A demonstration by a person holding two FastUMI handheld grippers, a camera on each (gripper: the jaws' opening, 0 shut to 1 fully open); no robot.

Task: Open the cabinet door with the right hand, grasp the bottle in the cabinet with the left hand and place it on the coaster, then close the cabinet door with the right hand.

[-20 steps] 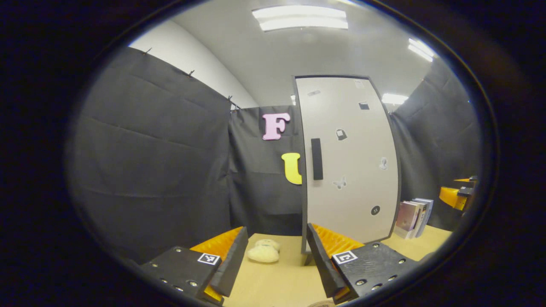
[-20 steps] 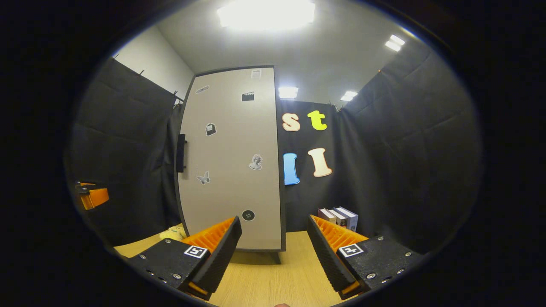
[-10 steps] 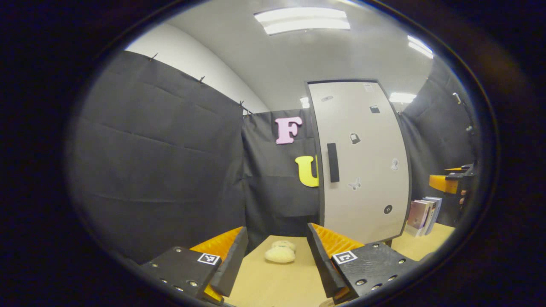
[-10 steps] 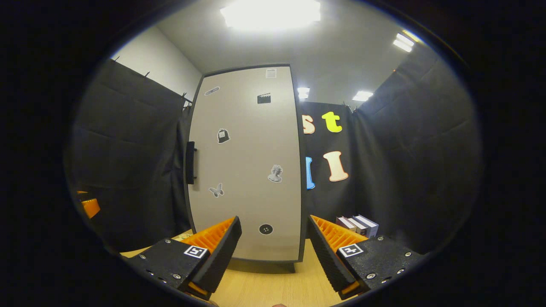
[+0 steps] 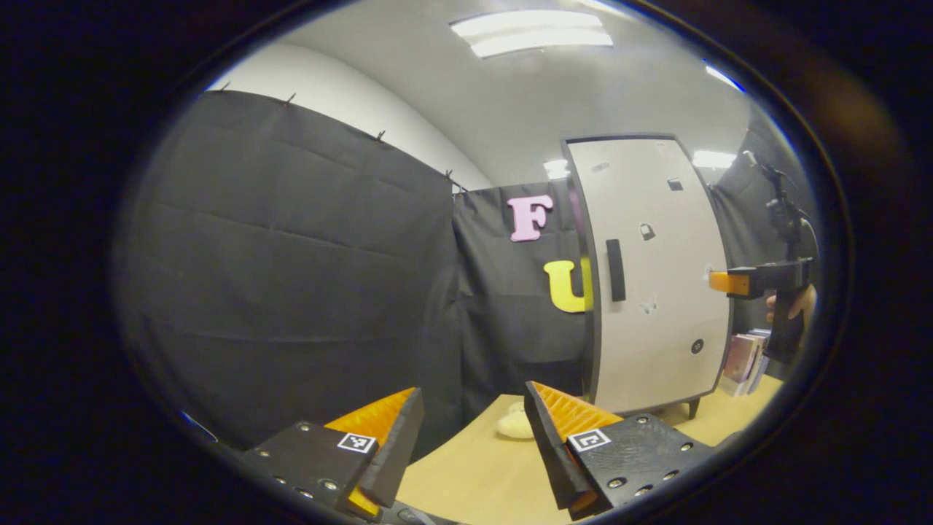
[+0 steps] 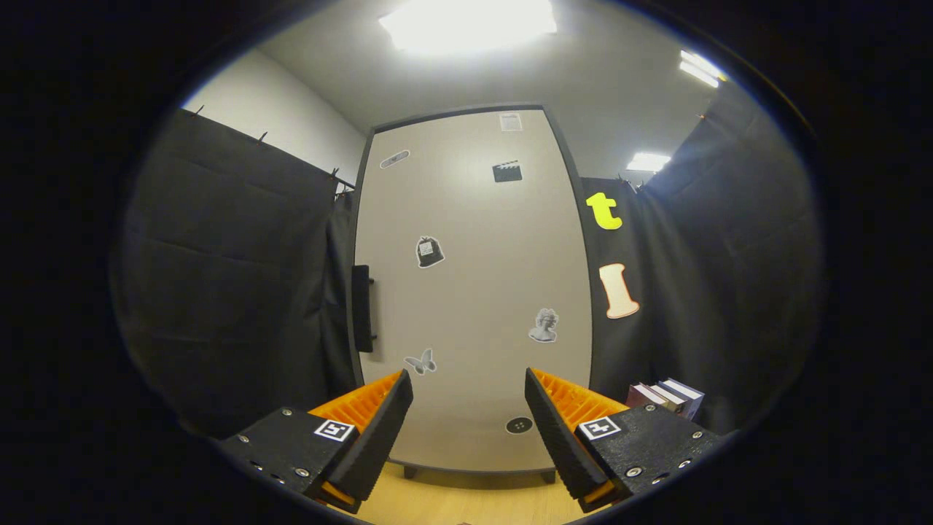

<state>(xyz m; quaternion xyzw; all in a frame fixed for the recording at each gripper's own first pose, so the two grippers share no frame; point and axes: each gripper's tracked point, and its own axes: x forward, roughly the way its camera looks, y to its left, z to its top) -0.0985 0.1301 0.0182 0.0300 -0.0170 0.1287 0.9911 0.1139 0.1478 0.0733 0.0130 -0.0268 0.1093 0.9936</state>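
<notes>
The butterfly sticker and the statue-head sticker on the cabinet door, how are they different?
In the right gripper view, the butterfly sticker sits low on the cabinet door, near the side with the dark handle; the statue-head sticker sits a little higher, toward the opposite edge. The butterfly sticker is wide with spread wings; the statue-head sticker is taller, a bust shape. Both are greyish and lie flat on the closed door.

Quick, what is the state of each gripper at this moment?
Left gripper: open, holding nothing, above the table.
Right gripper: open, holding nothing, facing the closed cabinet door.
</notes>
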